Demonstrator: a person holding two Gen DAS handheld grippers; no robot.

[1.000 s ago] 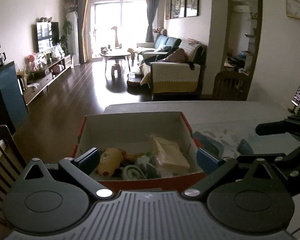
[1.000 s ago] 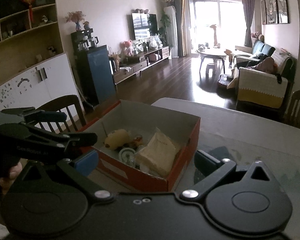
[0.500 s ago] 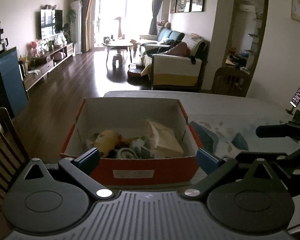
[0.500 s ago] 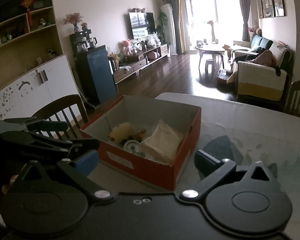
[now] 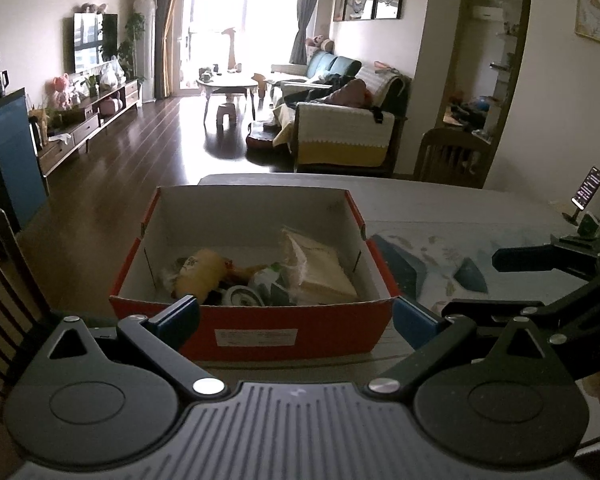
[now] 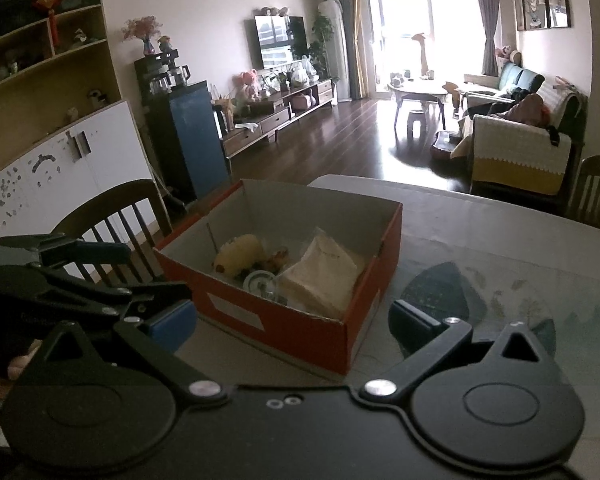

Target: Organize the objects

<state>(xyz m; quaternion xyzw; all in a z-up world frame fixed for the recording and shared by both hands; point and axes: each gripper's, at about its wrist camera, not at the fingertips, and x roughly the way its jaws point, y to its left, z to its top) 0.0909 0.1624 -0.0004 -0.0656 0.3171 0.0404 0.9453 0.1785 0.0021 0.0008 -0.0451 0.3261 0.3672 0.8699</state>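
Red box point(image 5: 256, 334) on bench point(image 5: 460, 208), both hand-held grippers point(image 5: 296, 320) point(image 6: 292, 326) gaped wide, empty, phone point(image 5: 590, 192) only in left view, white cabinet point(image 6: 60, 168) only in right.

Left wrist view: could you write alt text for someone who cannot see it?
An open red shoebox sits on a grey table, holding a yellow plush toy and a beige packet. The open left gripper hovers before it; a living room lies beyond.

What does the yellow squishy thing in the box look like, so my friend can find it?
Start at the grey table and find the red cardboard box with no lid. Look inside on its left half: the yellow plush toy lies there on its side, next to a round white thing and a flat beige packet. It is the only soft, rounded, yellow thing in the box.
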